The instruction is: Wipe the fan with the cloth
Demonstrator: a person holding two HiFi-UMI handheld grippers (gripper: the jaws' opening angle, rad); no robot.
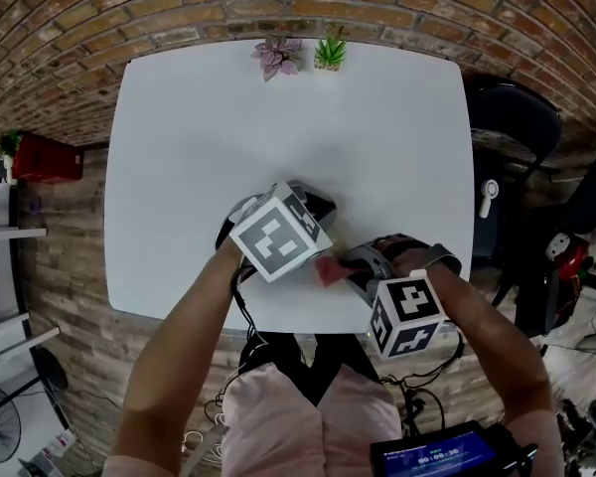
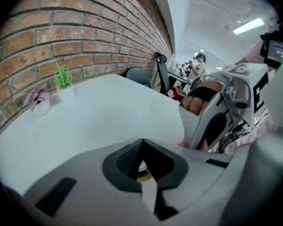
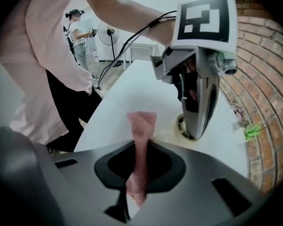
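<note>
The white worktop (image 1: 278,117) spreads out ahead of both tongs, and a brick wall (image 1: 179,8) rises beyond its far edge. The left tongs (image 2: 141,144) point steeply down at the near part of the worktop. Their jaws are drawn together, with a thin beige piece of the fan pinched between them. The fan (image 3: 183,126) sits on the worktop right under the tip of the left tongs, where only a round beige rim of it shows beside them. The right tongs (image 3: 140,144) are just to the right of the left ones and are clamped on the cloth (image 3: 141,121). The cloth is a pink netted strip that runs through the jaws and sticks out past their tips, its free end near the fan's rim. A purple plant (image 1: 276,56) and a green plant (image 1: 330,53) stand side by side, well ahead of both tongs at the far edge by the wall.
</note>
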